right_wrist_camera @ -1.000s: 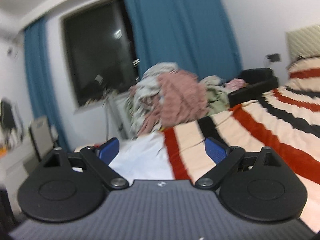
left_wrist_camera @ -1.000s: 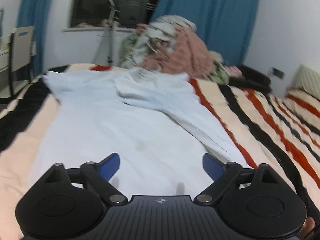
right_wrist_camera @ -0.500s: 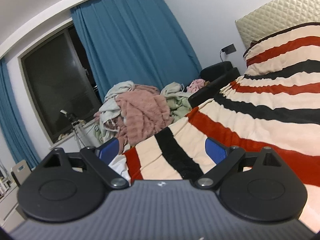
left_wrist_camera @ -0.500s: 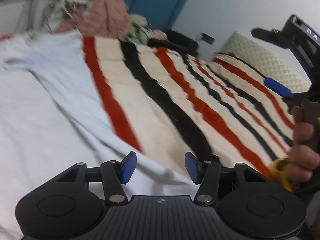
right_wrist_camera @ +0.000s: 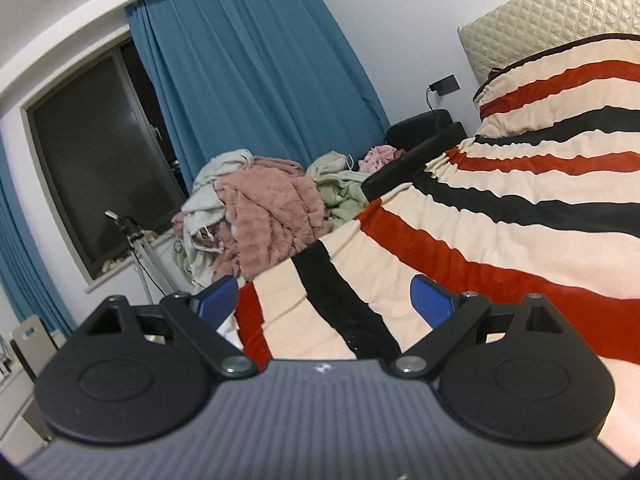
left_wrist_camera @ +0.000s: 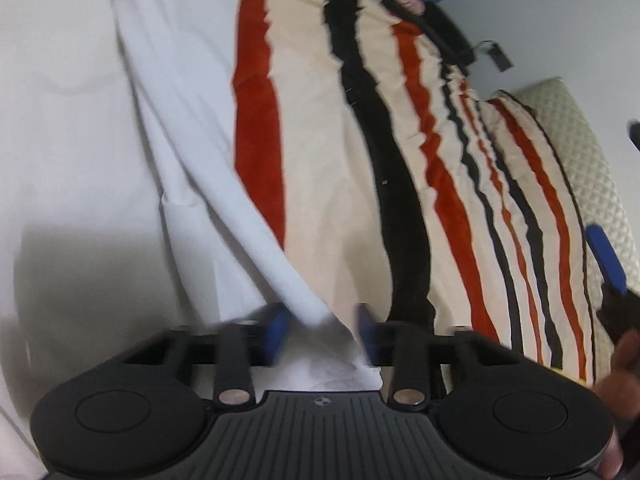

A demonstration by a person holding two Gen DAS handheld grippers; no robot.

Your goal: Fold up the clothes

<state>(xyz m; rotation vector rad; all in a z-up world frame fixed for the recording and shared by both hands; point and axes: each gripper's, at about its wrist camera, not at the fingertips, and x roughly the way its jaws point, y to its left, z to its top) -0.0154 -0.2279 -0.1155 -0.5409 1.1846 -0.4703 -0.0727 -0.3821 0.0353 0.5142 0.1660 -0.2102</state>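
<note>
From the left wrist, the left gripper point(left_wrist_camera: 322, 330) is hanging low over the bed, its jaws narrowed around the corner of the pale blue garment point(left_wrist_camera: 120, 160), whose hem corner is lying between the blue pads point(left_wrist_camera: 276, 326) without being clearly pinched; the picture is blurred there, so contact is hard to judge. Half a second ago the jaws were standing wider and higher above the cloth. The garment is lying spread on the striped blanket point(left_wrist_camera: 320, 160), cut off at the left and top edges, its long axis running from the jaws away toward the far end of the bed, with a folded sleeve edge slanting down to the corner. At the right edge the right gripper point(left_wrist_camera: 606, 258) is showing only one blue pad, and a hand point(left_wrist_camera: 624, 364) is partly cut off.

From the right wrist, the right gripper point(right_wrist_camera: 322, 300) is holding its jaws wide and empty above the striped blanket point(right_wrist_camera: 500, 232), pointing toward the clothes pile point(right_wrist_camera: 260, 208) below the blue curtain point(right_wrist_camera: 248, 80). This view is matching the one half a second ago, only slightly closer. Just a sliver of the garment point(right_wrist_camera: 230, 330) is peeking past the left pad.
</note>
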